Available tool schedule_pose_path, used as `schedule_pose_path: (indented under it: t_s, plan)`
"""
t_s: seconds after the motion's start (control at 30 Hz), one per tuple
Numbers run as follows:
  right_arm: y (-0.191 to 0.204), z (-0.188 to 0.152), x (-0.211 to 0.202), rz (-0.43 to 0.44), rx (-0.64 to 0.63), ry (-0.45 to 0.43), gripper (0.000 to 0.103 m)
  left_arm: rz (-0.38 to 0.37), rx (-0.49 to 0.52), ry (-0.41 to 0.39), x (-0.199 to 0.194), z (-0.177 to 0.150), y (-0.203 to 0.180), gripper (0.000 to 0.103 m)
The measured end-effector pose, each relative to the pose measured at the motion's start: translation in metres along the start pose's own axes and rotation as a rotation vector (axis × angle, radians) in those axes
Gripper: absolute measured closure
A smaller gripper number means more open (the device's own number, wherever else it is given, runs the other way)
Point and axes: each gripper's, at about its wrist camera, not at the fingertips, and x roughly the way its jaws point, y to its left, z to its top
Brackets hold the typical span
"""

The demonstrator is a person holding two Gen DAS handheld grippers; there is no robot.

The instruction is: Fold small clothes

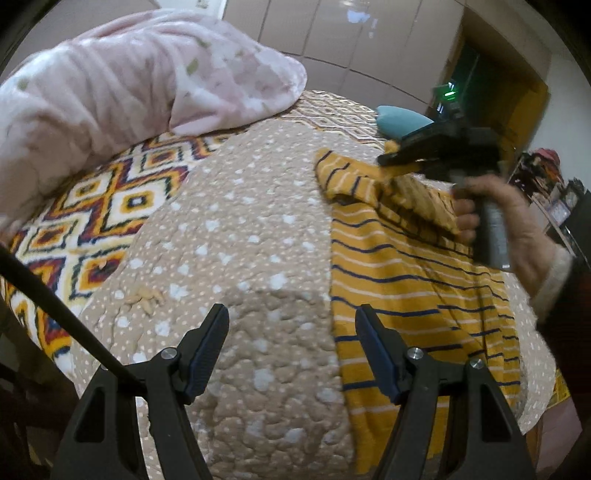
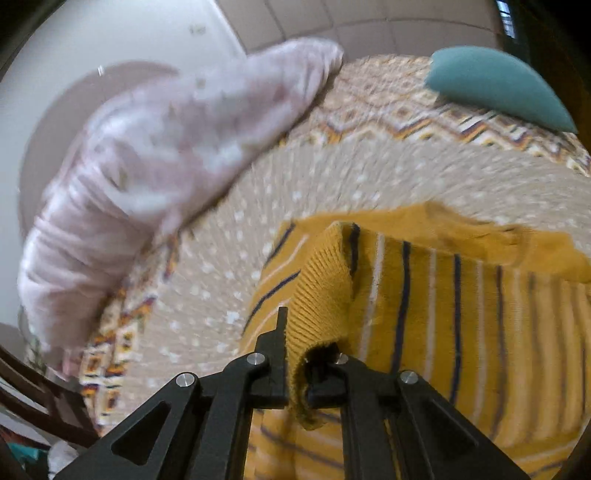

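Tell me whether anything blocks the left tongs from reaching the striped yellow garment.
Nothing visible does. The left tongs hang open over the dotted beige quilt, their right finger already at the striped yellow garment's near edge. The right tongs grip its ribbed hem.

Bed point(image 1: 258, 229), pink quilt point(image 1: 129, 81), tiled floor point(image 1: 332, 33).

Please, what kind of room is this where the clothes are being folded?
Most likely a bedroom at home. The work surface looks like a bed: a quilted dotted cover over a patterned blanket, with a pink duvet piled at its far side. The striped garment lies on it.
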Motion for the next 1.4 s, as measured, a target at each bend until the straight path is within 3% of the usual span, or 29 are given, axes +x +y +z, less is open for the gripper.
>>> schedule_pose_path:
  t_s: [0.1,0.2,0.3,0.37,0.47,0.6,0.77,0.87,0.97,1.13,1.3,1.4]
  plan:
    - [0.006,0.0,0.038,-0.049,-0.048,0.066,0.089,0.002,-0.01,0.001,0.001,-0.002,0.004,0.033]
    - [0.015,0.001,0.047,0.005,-0.061,0.089,0.064,0.0,-0.012,0.004,0.003,-0.002,0.004,0.033]
    - [0.029,0.002,0.019,0.1,-0.098,0.031,0.051,-0.012,-0.023,0.013,0.004,-0.001,0.002,0.033]
    - [0.036,-0.002,-0.009,0.1,-0.13,-0.007,0.042,-0.035,-0.039,0.03,0.006,-0.002,0.001,0.033]
    - [0.026,-0.017,-0.057,0.078,-0.142,-0.051,0.036,-0.078,-0.065,0.051,0.008,-0.004,-0.002,0.033]
    - [-0.023,-0.058,-0.111,0.004,-0.091,-0.048,0.036,-0.136,-0.078,0.087,0.014,-0.006,-0.008,0.033]
    - [-0.114,-0.134,-0.185,-0.196,-0.012,-0.039,0.036,-0.19,-0.081,0.147,0.029,-0.013,-0.019,0.033]
    - [-0.167,-0.184,-0.224,-0.258,0.093,-0.029,0.036,-0.228,-0.076,0.188,0.039,-0.019,-0.027,0.033]
    - [-0.199,-0.231,-0.244,-0.19,0.213,-0.028,0.036,-0.287,-0.086,0.233,0.051,-0.029,-0.033,0.04]
    - [-0.204,-0.3,-0.229,-0.011,0.328,-0.023,0.036,-0.254,-0.068,0.218,0.051,-0.041,-0.042,0.044]
    - [-0.181,-0.315,-0.209,0.153,0.345,-0.087,0.036,-0.314,-0.08,0.243,0.046,-0.046,-0.042,0.052]
    - [-0.17,-0.311,-0.196,0.192,0.353,-0.109,0.035,-0.357,-0.094,0.243,0.044,-0.051,-0.041,0.057]
